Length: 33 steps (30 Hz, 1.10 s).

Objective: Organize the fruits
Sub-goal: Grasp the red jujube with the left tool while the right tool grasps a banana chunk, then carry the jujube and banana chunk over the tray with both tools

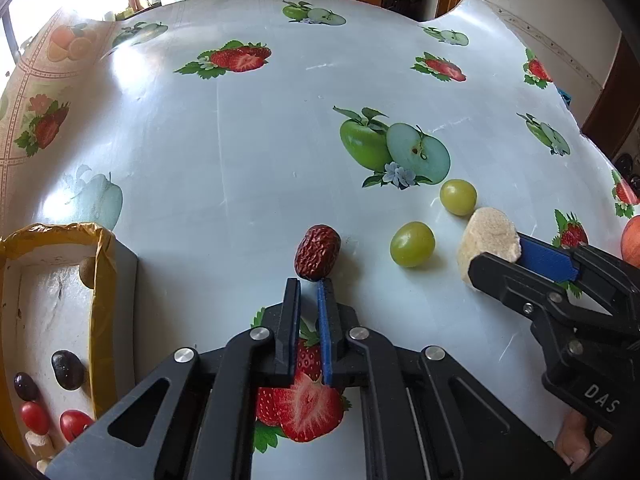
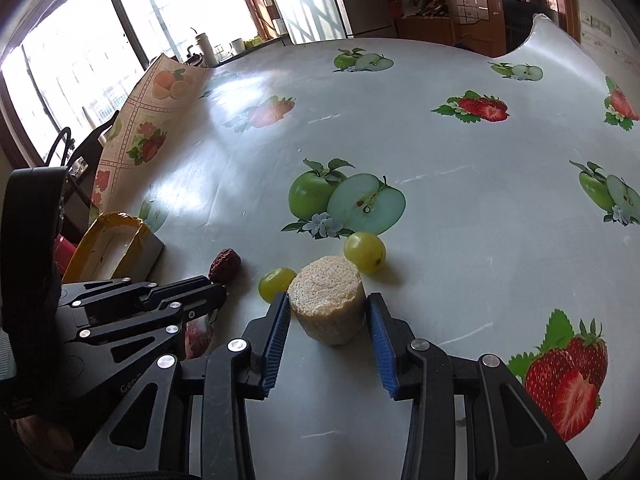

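A wrinkled red date (image 1: 318,252) lies on the fruit-print tablecloth, its near end right at the tips of my left gripper (image 1: 308,282), whose jaws stand almost together. The date is not clearly pinched between them. A beige, rough cylindrical piece (image 2: 326,300) stands upright between the blue pads of my right gripper (image 2: 328,304), which is shut on its sides. Two green grapes (image 1: 412,244) (image 1: 458,197) lie between the date and the piece. In the right wrist view the left gripper (image 2: 222,294) points at the date (image 2: 225,266).
A white box with a yellow taped rim (image 1: 100,280) stands at the left, holding dark grapes, red cherry tomatoes and beige pieces. A reddish round fruit (image 1: 632,240) shows at the right edge. A person's hand (image 1: 576,436) holds the right gripper. The cloth curls up at the far left.
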Tool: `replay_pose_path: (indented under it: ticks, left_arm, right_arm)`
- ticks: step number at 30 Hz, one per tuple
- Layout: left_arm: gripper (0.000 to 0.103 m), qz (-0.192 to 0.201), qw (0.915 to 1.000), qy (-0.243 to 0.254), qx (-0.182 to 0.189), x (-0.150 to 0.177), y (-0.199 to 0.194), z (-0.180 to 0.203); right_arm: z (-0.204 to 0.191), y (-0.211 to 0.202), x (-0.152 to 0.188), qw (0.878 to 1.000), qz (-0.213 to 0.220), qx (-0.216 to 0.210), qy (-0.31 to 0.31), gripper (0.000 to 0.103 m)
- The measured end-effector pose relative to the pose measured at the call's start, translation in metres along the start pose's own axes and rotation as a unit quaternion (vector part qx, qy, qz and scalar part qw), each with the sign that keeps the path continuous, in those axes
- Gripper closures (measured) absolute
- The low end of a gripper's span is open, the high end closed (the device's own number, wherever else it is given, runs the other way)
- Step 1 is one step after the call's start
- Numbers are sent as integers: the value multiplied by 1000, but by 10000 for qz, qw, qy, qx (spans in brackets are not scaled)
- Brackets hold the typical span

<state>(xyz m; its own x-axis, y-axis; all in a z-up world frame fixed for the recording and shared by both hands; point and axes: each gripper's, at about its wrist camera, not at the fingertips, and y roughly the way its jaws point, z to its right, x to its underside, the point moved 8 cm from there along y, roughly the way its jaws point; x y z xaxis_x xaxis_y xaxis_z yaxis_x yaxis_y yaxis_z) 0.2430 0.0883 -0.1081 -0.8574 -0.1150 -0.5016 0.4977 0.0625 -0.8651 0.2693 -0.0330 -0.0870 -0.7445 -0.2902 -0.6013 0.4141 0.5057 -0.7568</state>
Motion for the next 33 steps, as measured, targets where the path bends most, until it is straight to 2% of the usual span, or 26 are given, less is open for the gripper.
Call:
replay_pose_path:
  ticks: [6,7,9,10,11,17,18,19,21,30,33]
  left_arm:
    - [99,0,9995,-201,232,11,-6,2]
    - [97,-18,9992,-269,279,10,-5,1]
    - [83,-42,9990,-309,326,6,-4,1]
    - [71,-24,9993,-286,256,3,-4,1]
    - [68,17,9996,-246,141,0,-3,0]
    - [69,145,9999,4,-89,-19,11,2]
    - [72,156,9998,11,-100,-22,13,2]
    - [81,174,9998,15,-111,-24,14,2]
    - [81,174,9998,5,-54,-25,14,2]
    - [81,90,9999,-62,-70,10,-8,2]
    - [81,61,9999,-111,-71,24,-18,-2]
  right_arm:
    - [-6,-26,17,9999,87,-135,2,64]
    - [-7,-29,19,9999,89,-137,-5,64]
    - [-8,-32,21,9999,66,-154,13,64]
    - [-8,-34,22,9998,67,-177,27,64]
    - [-9,-36,23,9998,85,-202,35,64]
    - [-15,-43,27,9995,129,-294,0,64]
    - [-14,-43,27,9995,130,-296,-2,64]
    - [-14,-44,27,9995,132,-298,-4,64]
    - [-13,-45,28,9995,133,-293,10,64]
    - [-15,-56,29,9993,218,-313,17,67]
    - [-20,-60,30,9991,244,-343,-14,80]
